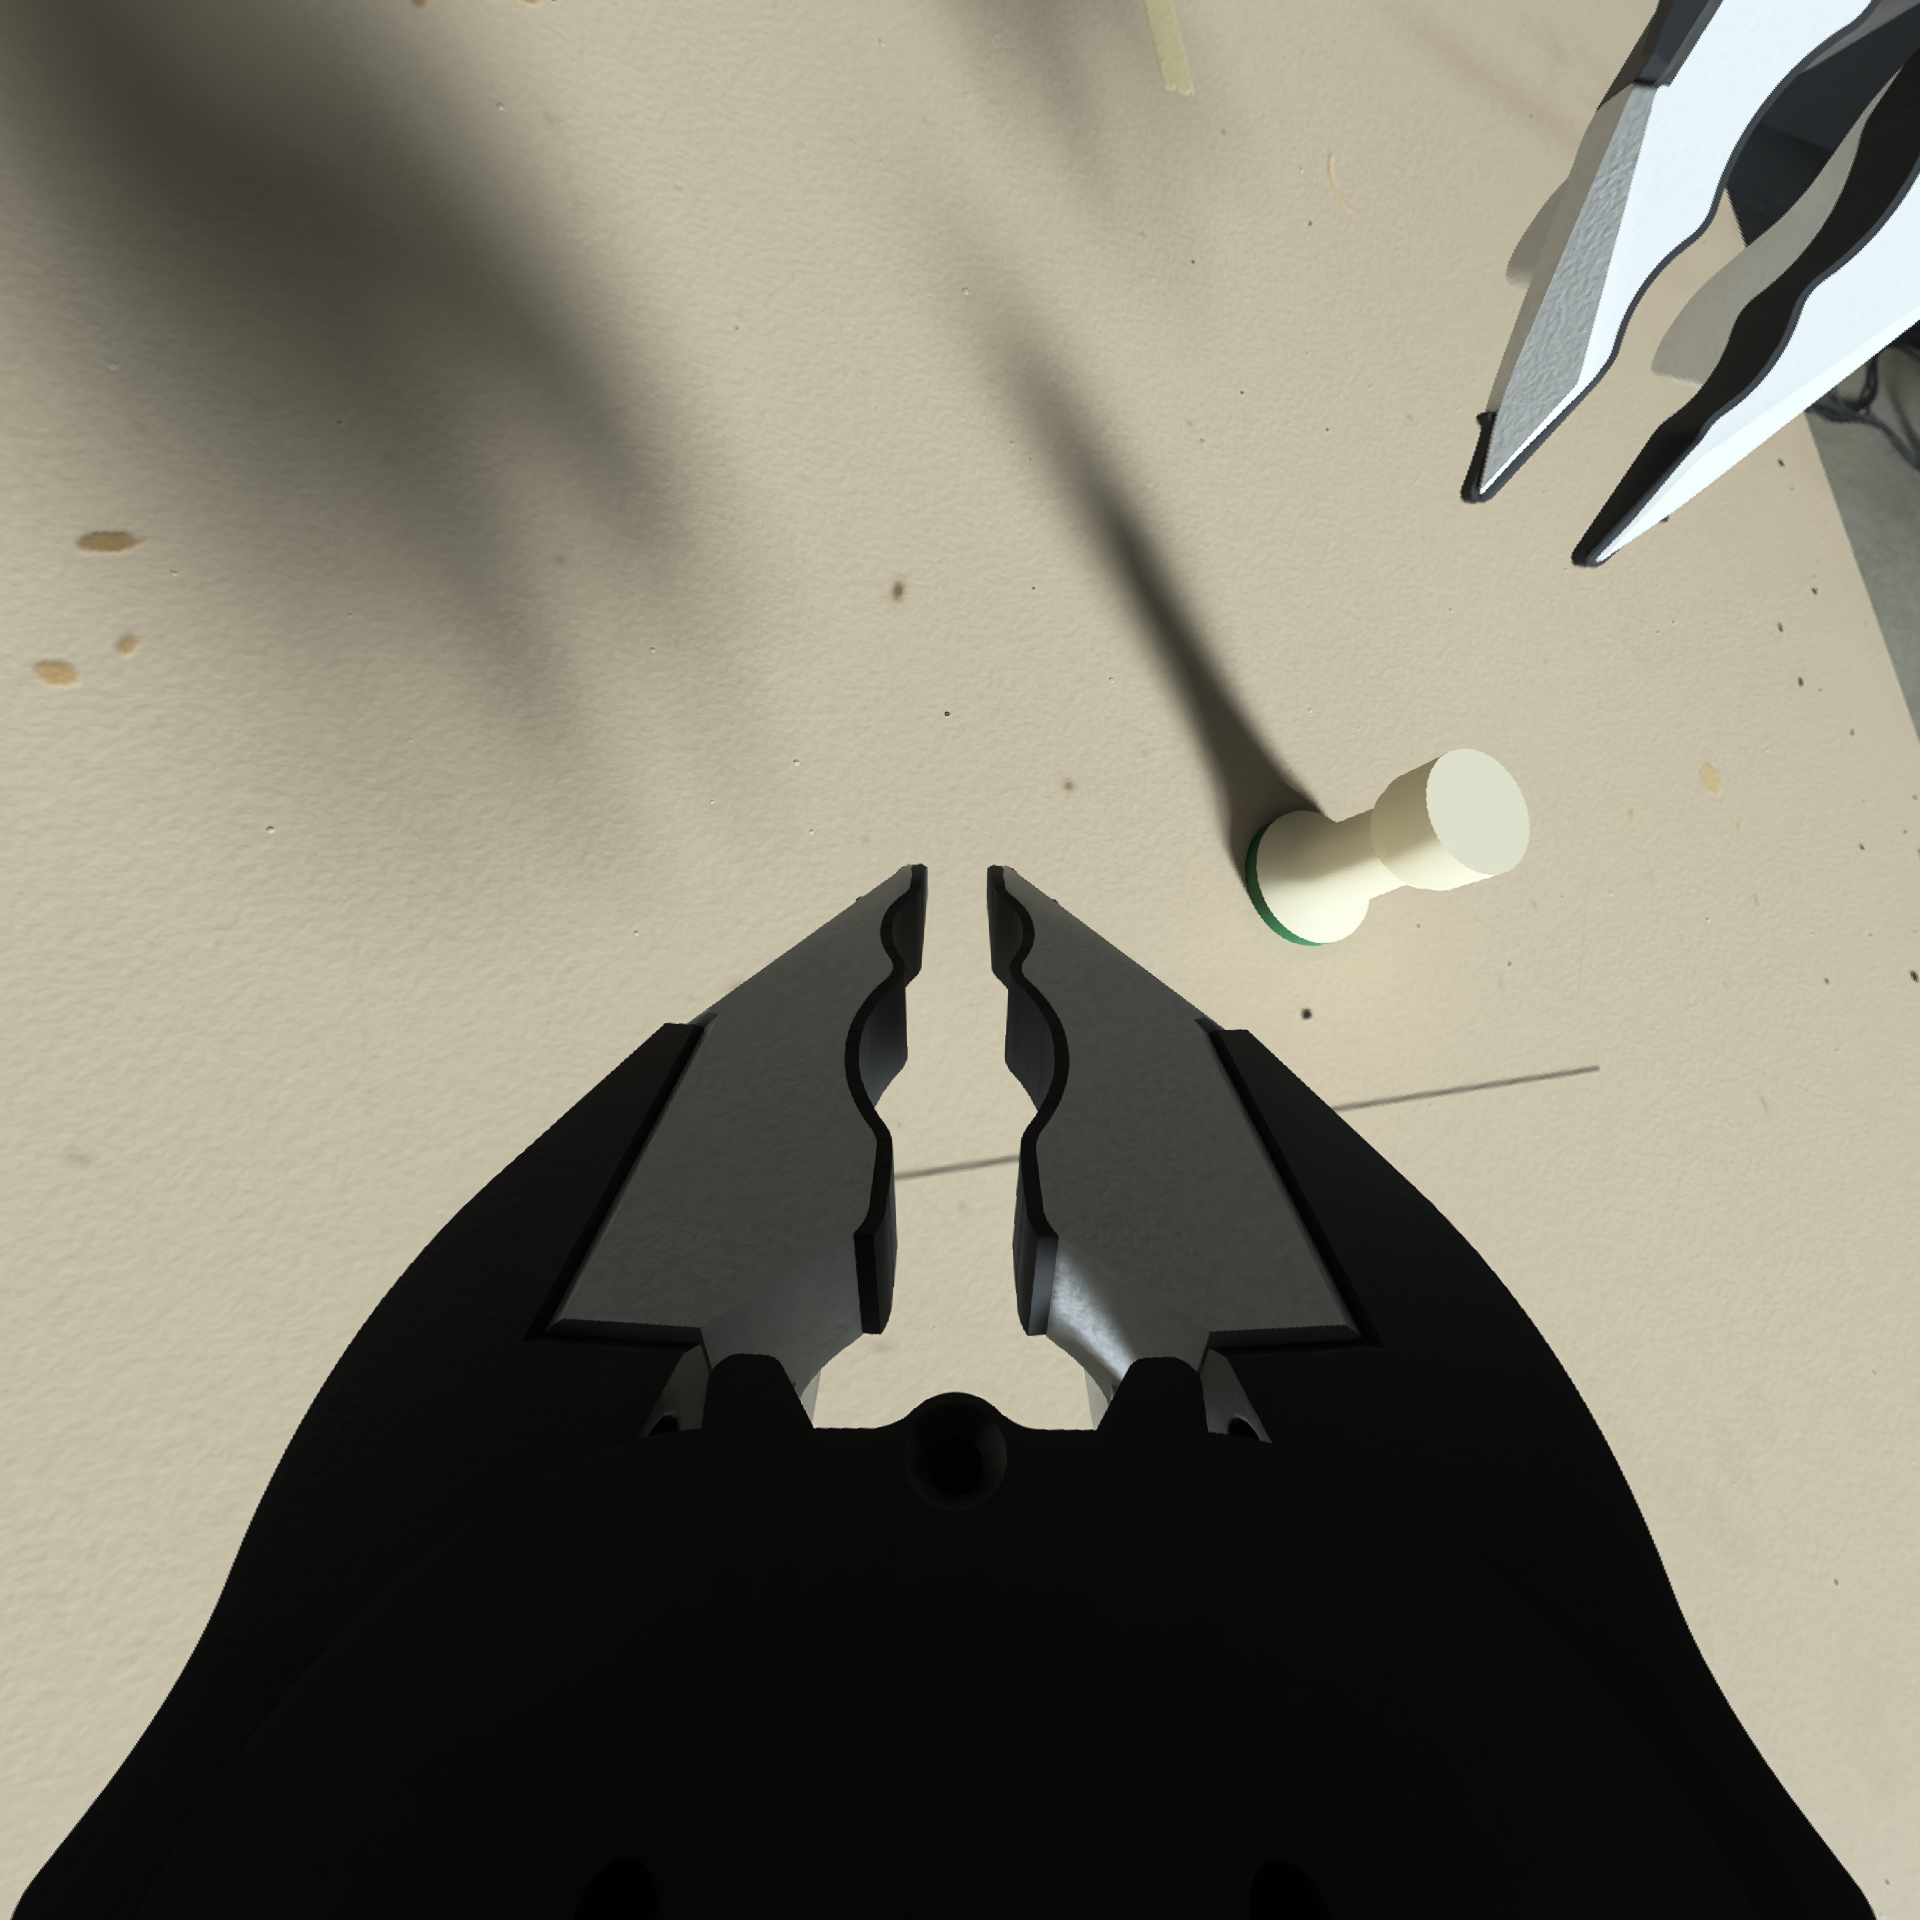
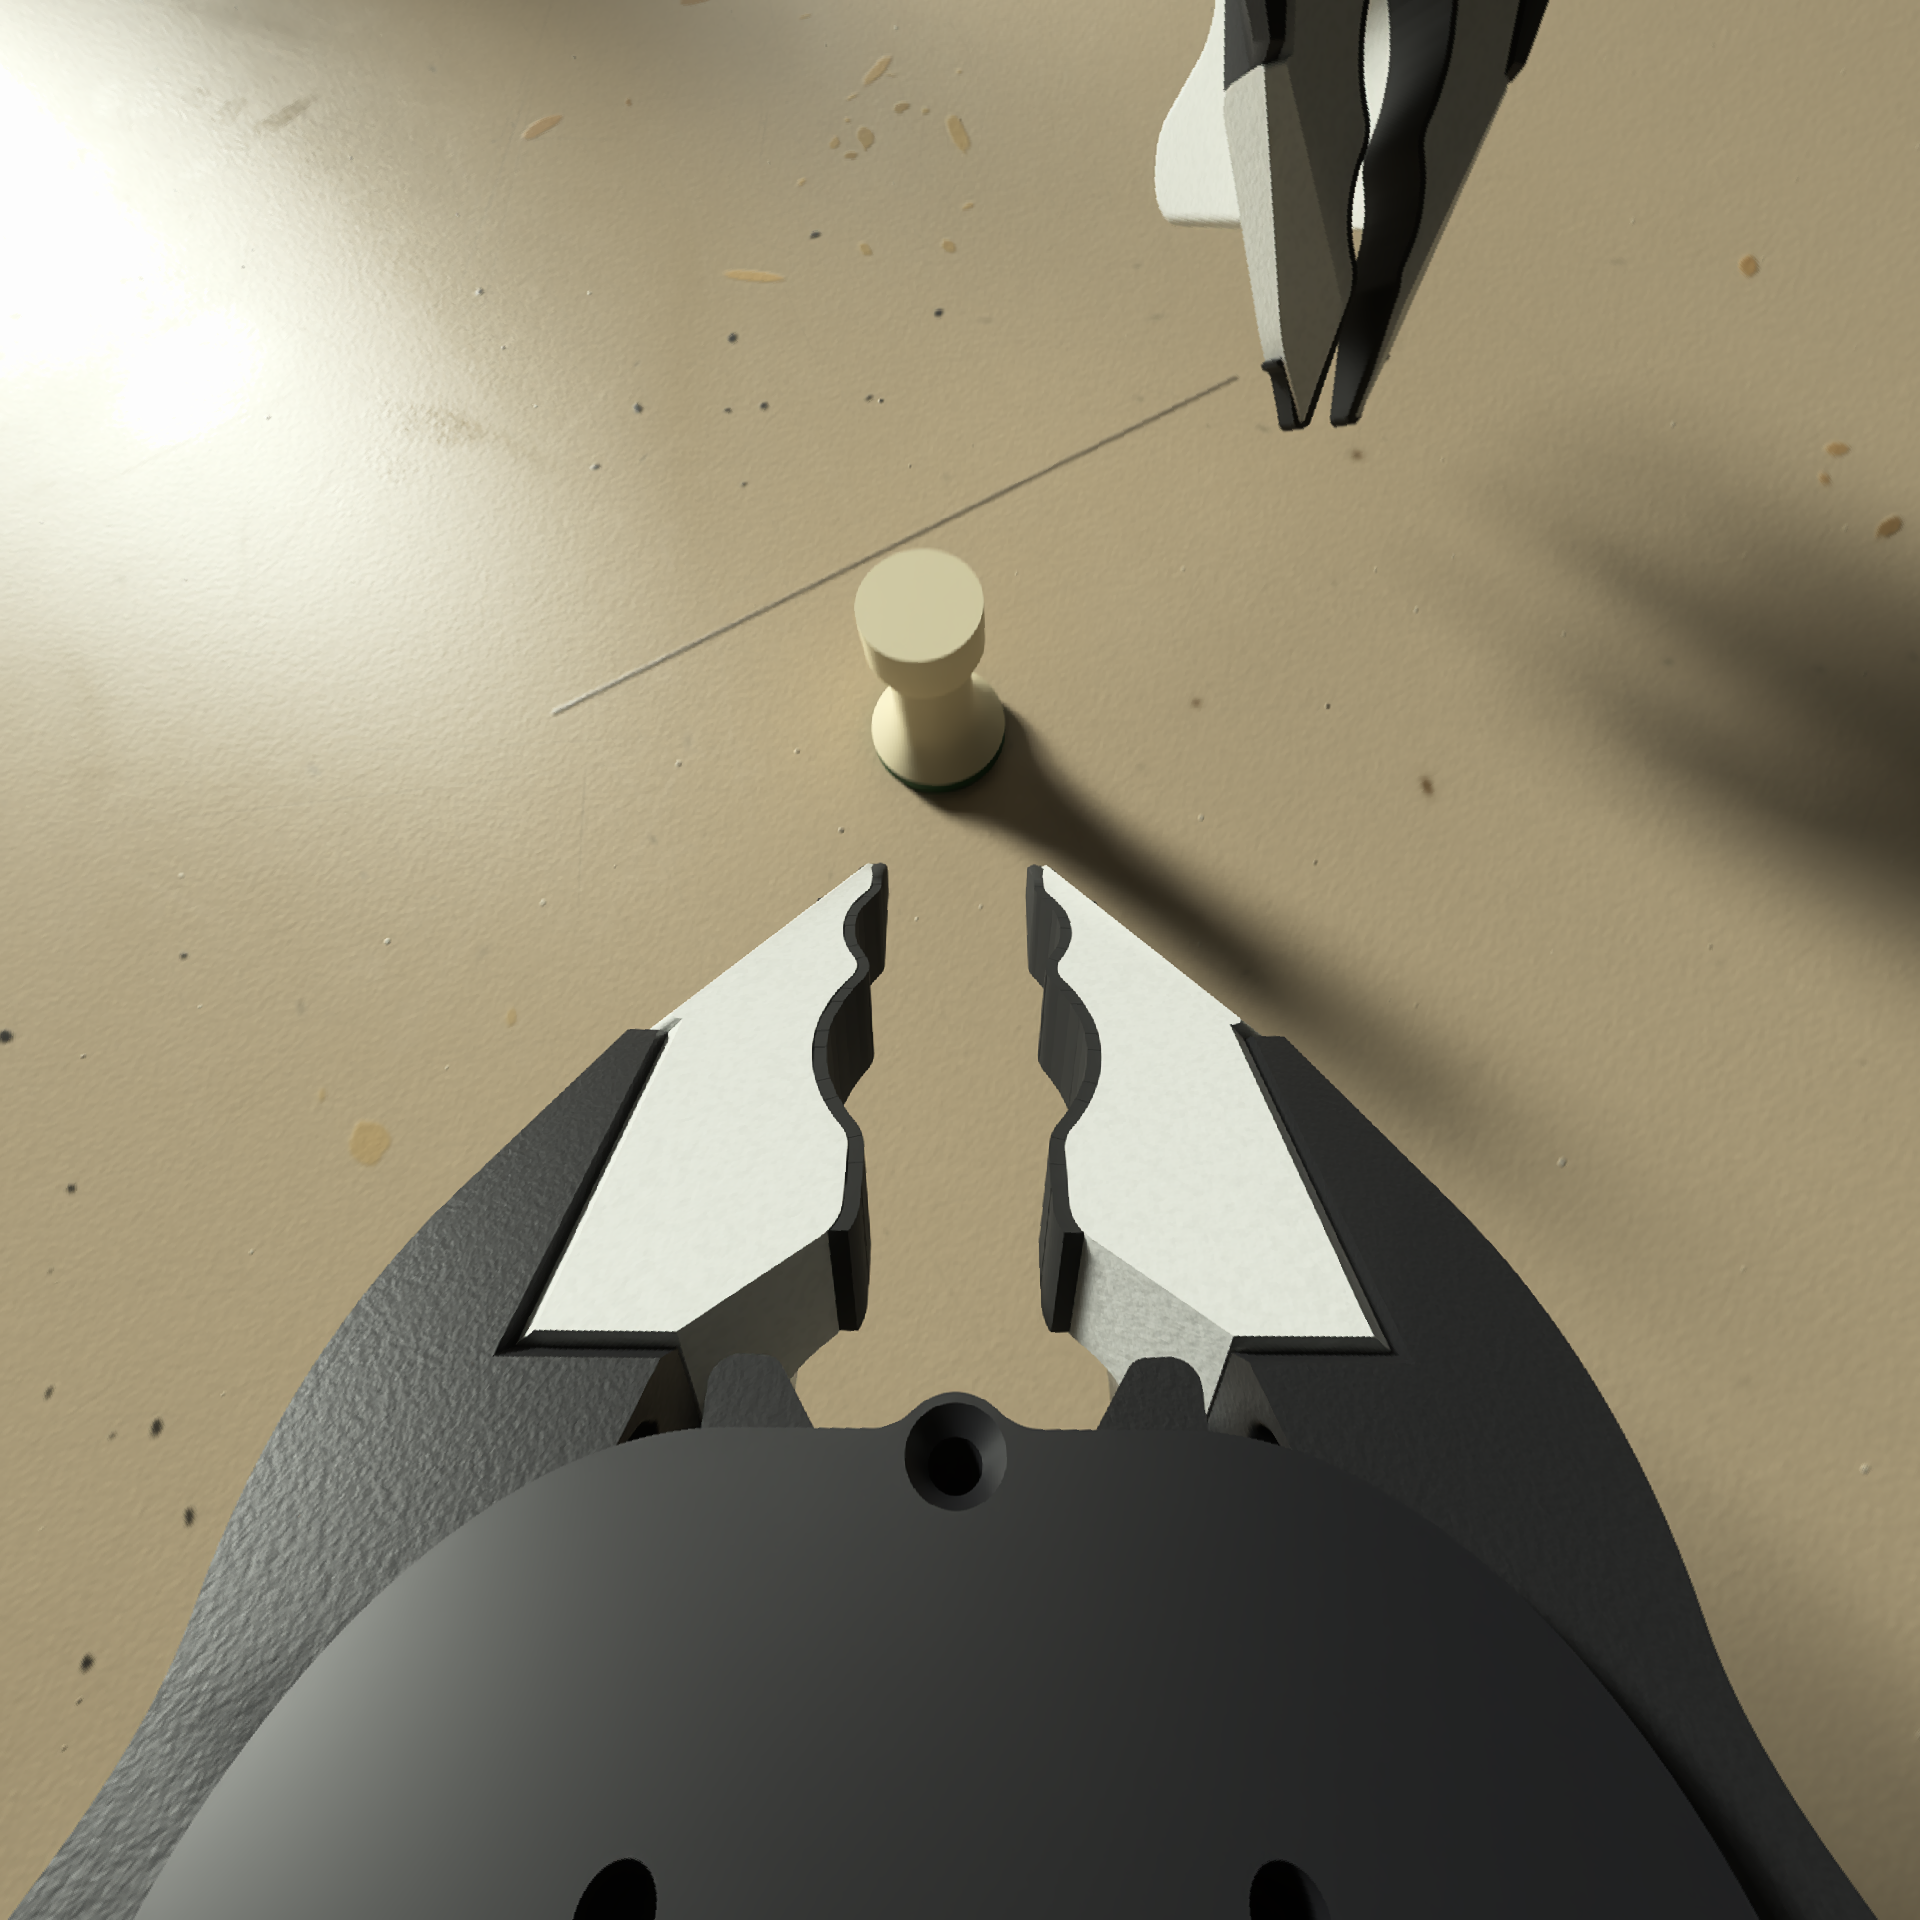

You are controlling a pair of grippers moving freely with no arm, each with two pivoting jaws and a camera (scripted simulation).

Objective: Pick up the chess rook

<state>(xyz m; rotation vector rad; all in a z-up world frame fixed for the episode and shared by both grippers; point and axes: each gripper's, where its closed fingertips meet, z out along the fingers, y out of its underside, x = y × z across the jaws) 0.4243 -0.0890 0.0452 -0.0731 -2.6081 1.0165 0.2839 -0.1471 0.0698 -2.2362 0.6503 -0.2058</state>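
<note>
While my right tool [image 2: 956, 868] hangs above the tan surface [image 2: 416, 935], the chess rook [image 2: 930, 675] stands upright just ahead of its tips, centred w/ the gap, nothing touching it. Fingers on this tool sit narrow, a slim gap btwn them, holding nothing. The rook is cream, flat round top, waisted stem, thin green ring at the base; its shadow runs off to the right. A thin dark line [image 2: 894, 545] crosses the surface behind it.

My left tool [image 1: 956, 868] also hangs over the surface [image 1: 520, 935], fingers narrow, empty, gap a bit tighter than on the right one. From that view the rook [image 1: 1392, 847] lies ahead and to the right of the tips, near but apart, leaning in the frame bc of the wide lens. The right tool [image 1: 1527, 525] shows far upper right there, tips pointing down-left, well apart from the rook.

In the right wrist view the left tool [image 2: 1320, 421] shows upper right, beyond the rook, tips nearly together. Small brown specks [image 2: 862, 135] dot the surface at the far side.
</note>
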